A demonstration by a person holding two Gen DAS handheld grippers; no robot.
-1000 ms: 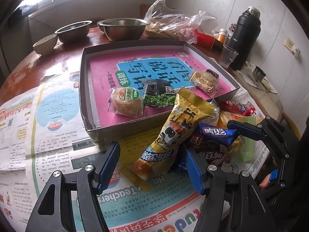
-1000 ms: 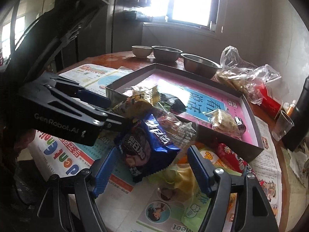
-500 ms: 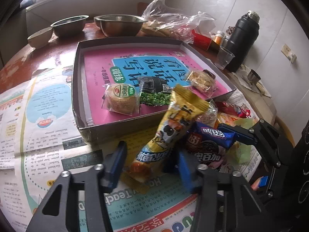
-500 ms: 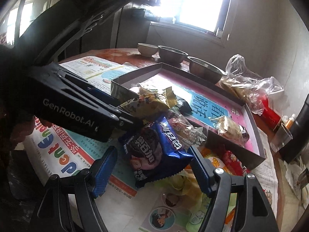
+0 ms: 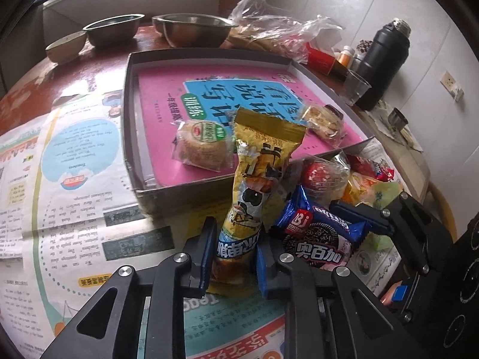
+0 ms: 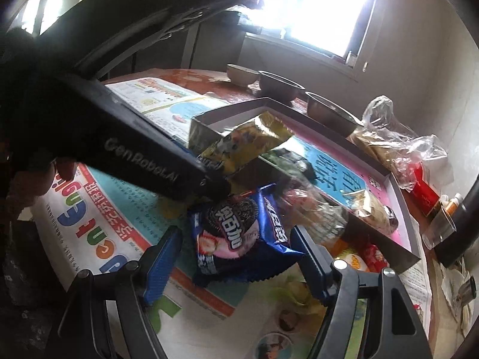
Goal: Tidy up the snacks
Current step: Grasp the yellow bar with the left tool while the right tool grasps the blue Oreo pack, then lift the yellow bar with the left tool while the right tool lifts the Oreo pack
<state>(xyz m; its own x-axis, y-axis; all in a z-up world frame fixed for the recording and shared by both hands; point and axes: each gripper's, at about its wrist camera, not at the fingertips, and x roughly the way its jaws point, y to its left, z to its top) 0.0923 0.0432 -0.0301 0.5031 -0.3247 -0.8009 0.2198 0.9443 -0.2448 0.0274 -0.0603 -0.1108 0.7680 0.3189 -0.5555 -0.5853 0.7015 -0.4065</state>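
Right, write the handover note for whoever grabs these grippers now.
Left hand-held gripper: jaws closing on the long yellow snack packet, lower end between the pads.
Right hand-held gripper: open, straddling the blue cookie packet, not gripping.
Done: a round wrapped cake and two other wrapped snacks lie in the shallow grey box.
Left: the yellow and blue packets, plus the pile of snacks beside the box.

The yellow snack packet (image 5: 263, 161) is glossy foil-like plastic, as is the blue biscuit wrapper (image 6: 239, 233). At eleven o'clock, two bowls (image 5: 194, 30) are dull brushed metal. The newspaper (image 5: 60, 155) is matt paper; the table (image 5: 89, 68) is shiny lacquered wood.
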